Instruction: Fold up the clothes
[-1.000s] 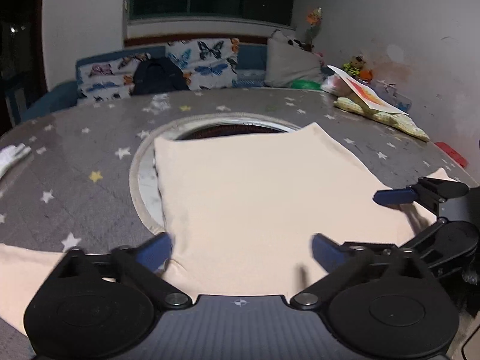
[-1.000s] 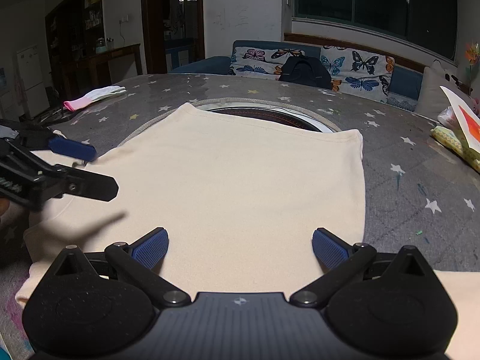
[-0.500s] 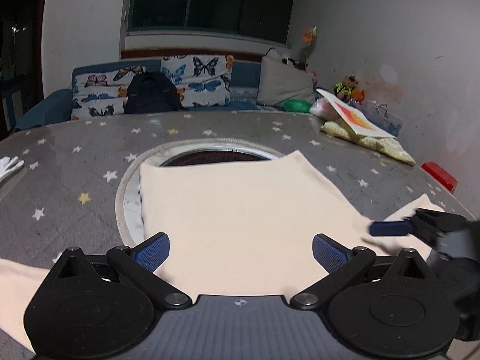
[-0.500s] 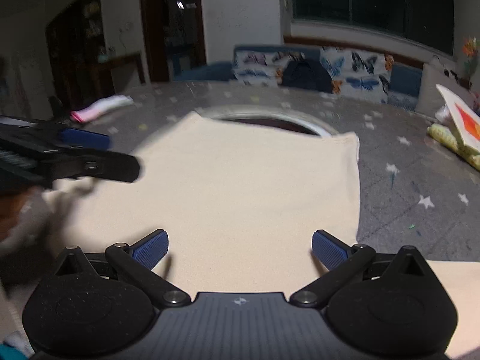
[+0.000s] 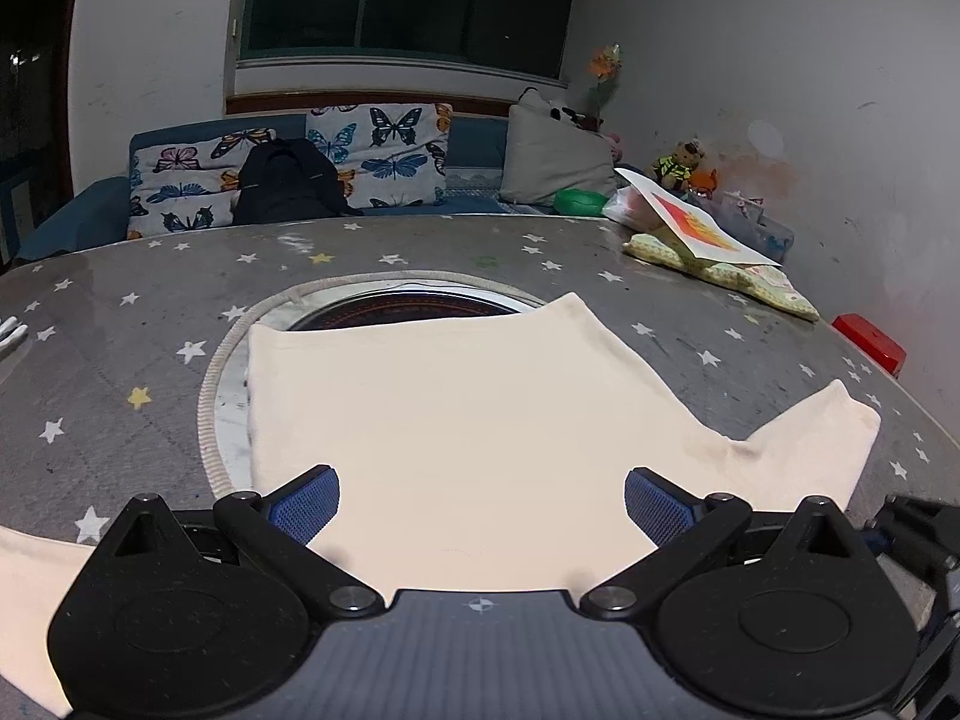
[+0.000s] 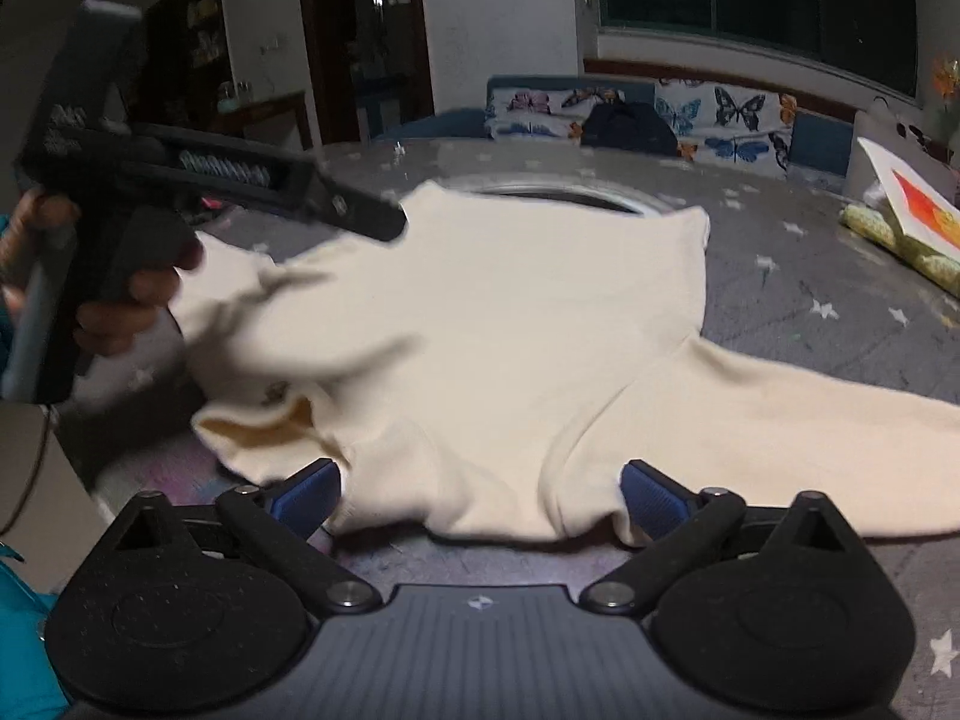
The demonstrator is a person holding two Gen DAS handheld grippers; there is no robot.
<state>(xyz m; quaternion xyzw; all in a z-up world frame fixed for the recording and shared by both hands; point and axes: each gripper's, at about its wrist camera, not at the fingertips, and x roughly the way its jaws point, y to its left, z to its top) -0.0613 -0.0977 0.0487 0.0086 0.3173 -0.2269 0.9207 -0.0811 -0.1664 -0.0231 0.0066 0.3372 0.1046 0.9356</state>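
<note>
A cream long-sleeved shirt (image 5: 456, 408) lies spread flat on the grey star-patterned table (image 5: 132, 312), hem at the far side, collar toward me. In the right wrist view the shirt (image 6: 492, 324) shows its collar at lower left and one sleeve running right. My left gripper (image 5: 480, 501) is open and empty, raised above the shirt's near part. My right gripper (image 6: 477, 495) is open and empty, just off the shirt's near edge. The left gripper's body, held in a hand, shows blurred at upper left in the right wrist view (image 6: 180, 180).
A round inset (image 5: 384, 312) sits in the table under the shirt's far edge. A patterned cloth with a paper sheet (image 5: 714, 252) lies at the far right, a red box (image 5: 870, 345) at the right edge. A sofa with butterfly cushions and a black bag (image 5: 288, 186) stands behind.
Both grippers have pulled back toward me and risen. The right wrist view now takes in the collar and right sleeve. The left gripper has swung up high on the left side.
</note>
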